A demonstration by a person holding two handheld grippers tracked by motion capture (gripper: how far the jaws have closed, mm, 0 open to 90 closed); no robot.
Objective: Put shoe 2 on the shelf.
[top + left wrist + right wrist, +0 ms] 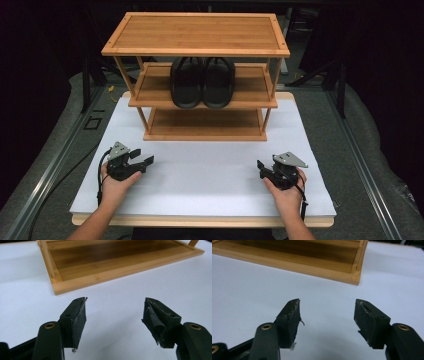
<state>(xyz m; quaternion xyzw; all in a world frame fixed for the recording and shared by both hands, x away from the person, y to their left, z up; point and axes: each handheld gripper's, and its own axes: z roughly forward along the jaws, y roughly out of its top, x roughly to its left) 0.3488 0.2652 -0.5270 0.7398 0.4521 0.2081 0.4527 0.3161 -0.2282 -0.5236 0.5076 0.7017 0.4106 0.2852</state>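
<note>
A three-tier wooden shoe rack (197, 50) stands at the back of the white table (205, 175). A pair of black slippers (202, 82) lies side by side on its middle shelf. My left gripper (142, 159) rests low over the table at front left, open, nothing between its jaws. My right gripper (262, 167) sits at front right, also open and empty. In the left gripper view the black fingers (77, 320) frame bare white table with the rack's bottom shelf (120, 257) beyond. The right gripper view has its fingers (372, 320) wide apart before that shelf's corner (355, 277).
The rack's top shelf (195, 32) and bottom shelf (205, 125) hold nothing. A cable (65, 175) trails off the table's left side. Metal rails (55, 150) and grey floor flank the table. White surface stretches between the grippers and the rack.
</note>
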